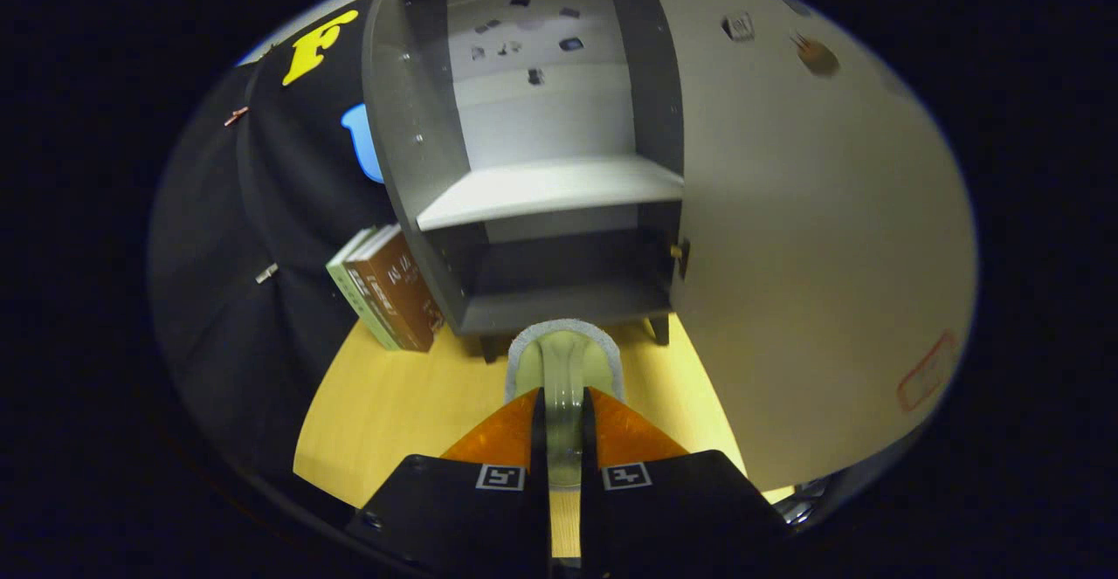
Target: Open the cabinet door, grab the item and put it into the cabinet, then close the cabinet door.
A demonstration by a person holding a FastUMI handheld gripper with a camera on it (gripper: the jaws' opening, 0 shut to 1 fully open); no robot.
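Cabinet [541,186] stands on the table [384,404], door [812,256] swung open beside it, books [389,291] against its other side. Gripper [564,426] clamped on a pale bowl [564,361], held on edge between the fingers, just before the lower compartment.

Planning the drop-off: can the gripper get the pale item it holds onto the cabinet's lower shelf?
Probably yes: the gripper, shut on the pale rounded item, faces the open grey cabinet; nothing blocks its dark lower shelf.

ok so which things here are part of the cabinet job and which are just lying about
Part of the job:
- cabinet, door open
- pale item, gripped by the tool just short of the lower compartment

Just lying about:
- books leaning beside the cabinet
- wooden table
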